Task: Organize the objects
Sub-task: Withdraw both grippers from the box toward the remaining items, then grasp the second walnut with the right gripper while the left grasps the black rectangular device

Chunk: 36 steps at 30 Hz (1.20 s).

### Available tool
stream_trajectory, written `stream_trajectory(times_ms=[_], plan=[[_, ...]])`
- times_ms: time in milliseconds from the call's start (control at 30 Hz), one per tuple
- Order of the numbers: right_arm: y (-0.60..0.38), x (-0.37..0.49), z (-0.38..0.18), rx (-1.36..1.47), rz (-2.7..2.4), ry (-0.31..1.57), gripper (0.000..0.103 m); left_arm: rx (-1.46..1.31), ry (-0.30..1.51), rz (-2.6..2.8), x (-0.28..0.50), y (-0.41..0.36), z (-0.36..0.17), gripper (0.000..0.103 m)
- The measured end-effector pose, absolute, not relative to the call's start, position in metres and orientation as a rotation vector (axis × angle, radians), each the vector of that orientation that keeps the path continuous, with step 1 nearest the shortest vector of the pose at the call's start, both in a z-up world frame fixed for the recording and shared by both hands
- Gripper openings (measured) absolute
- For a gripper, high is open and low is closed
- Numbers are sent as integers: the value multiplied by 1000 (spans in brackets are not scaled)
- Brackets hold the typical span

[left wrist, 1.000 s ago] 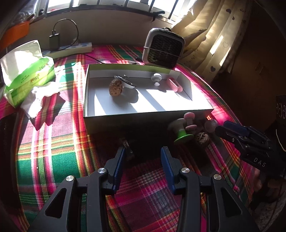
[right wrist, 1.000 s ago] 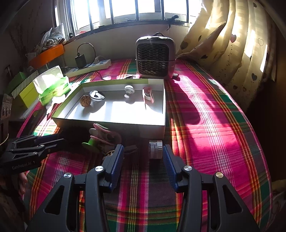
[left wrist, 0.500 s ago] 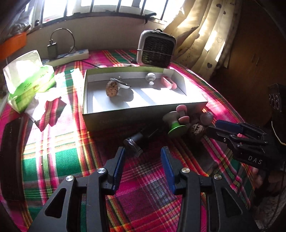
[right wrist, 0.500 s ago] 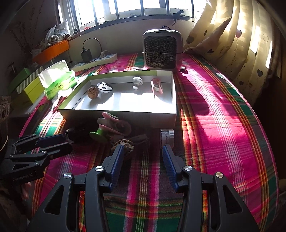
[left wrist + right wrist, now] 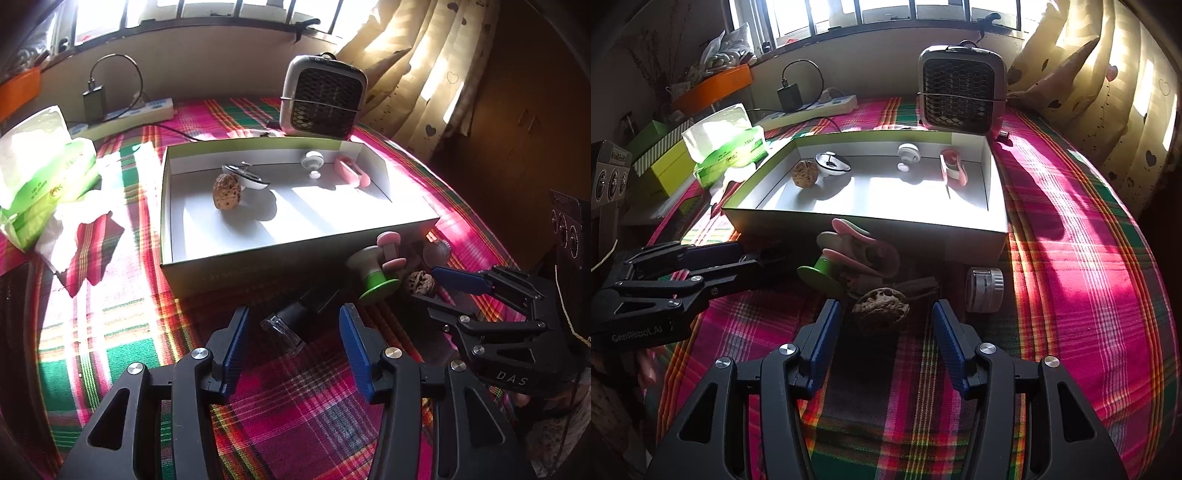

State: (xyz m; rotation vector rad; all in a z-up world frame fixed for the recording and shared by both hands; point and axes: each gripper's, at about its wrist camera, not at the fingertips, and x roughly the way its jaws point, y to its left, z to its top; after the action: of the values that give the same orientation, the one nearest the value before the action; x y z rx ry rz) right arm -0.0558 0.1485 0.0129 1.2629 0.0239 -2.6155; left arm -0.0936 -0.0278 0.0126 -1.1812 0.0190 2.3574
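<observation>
While both claws have just been widening, left claw (image 5: 291, 330) straddles a bottle (image 5: 286, 325) before the box (image 5: 295, 254): glass, slippery, grip mid-body. Right claw (image 5: 884, 325) brackets a walnut (image 5: 881, 308): light, hard, unheld.

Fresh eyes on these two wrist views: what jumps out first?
The sunlit white box mid-table on the loud plaid cloth, a few small items along its far wall. A shadowed heap of items lies against its near wall. Each gripper has just opened its jaws: the right gripper frames a wrinkled nut, the left gripper a small dark bottle.
</observation>
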Motion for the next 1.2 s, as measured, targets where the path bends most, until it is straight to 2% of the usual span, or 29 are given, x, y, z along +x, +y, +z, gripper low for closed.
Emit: stream_trajectory(times_ms=[433,900,1000,1100,1167,1200], plan=[[146,-58,7,1280,-2632,148,53,-1188,109,2319,-106,-9,8,48],[154,-59,7,1279,-2660,132,53,-1203,172,2365,-102,2,8,47],[156,-58,7,1280,-2666,124,53,-1207,178,2380,-100,3,8,45],[158,-58,8,1280,-2675,121,48,-1207,193,2389,-97,5,7,41],[158,-58,8,1279,-2674,119,45,-1208,196,2389,-95,6,8,28],[158,-57,8,1279,-2676,121,43,-1210,198,2392,-95,6,7,27]])
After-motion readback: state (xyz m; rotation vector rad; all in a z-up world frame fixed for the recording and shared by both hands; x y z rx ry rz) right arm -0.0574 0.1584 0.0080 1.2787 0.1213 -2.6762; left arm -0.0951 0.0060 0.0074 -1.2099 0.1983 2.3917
